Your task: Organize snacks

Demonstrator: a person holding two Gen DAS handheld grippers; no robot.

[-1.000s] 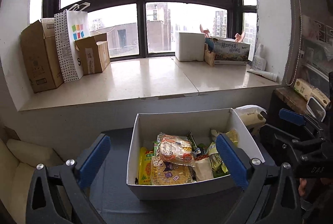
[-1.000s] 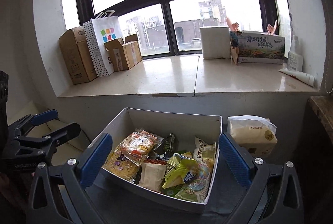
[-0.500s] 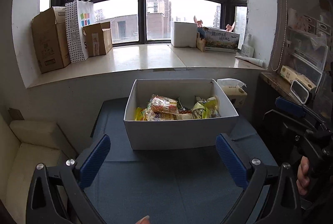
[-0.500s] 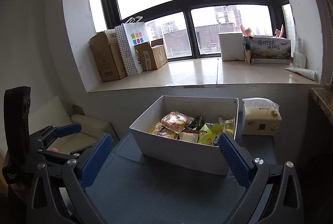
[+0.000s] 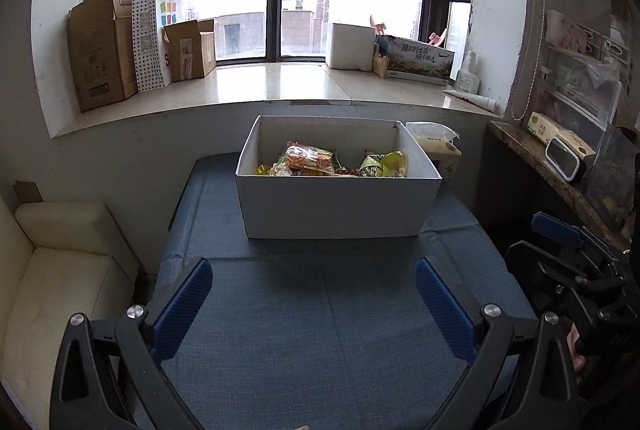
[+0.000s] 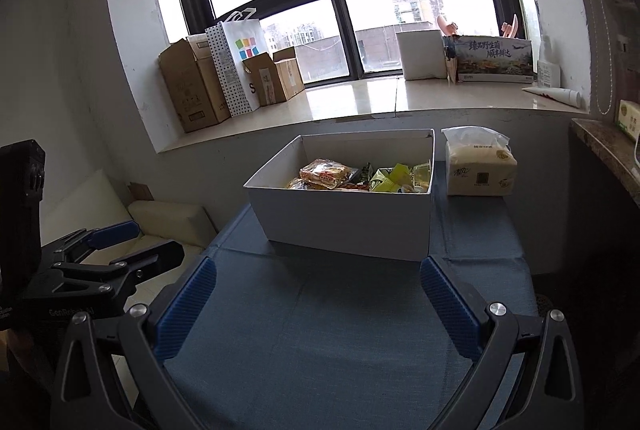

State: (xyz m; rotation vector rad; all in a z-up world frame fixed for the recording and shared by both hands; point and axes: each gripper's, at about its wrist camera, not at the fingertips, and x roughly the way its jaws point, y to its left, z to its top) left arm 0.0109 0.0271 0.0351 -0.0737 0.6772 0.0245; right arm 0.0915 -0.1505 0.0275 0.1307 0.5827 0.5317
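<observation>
One white box on blue tablecloth below windowsill.

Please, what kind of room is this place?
Probably a lived-in apartment room, high up: a cream sofa, a window ledge with cardboard boxes, and a white snack box on a blue-clothed table.

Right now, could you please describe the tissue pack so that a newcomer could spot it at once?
Find the white snack box on the blue cloth below the windowsill. Just right of the box, at its far corner, sits the tissue pack: a soft beige plastic-wrapped block with white tissue puffing from its top, unlike the rigid box.
</observation>
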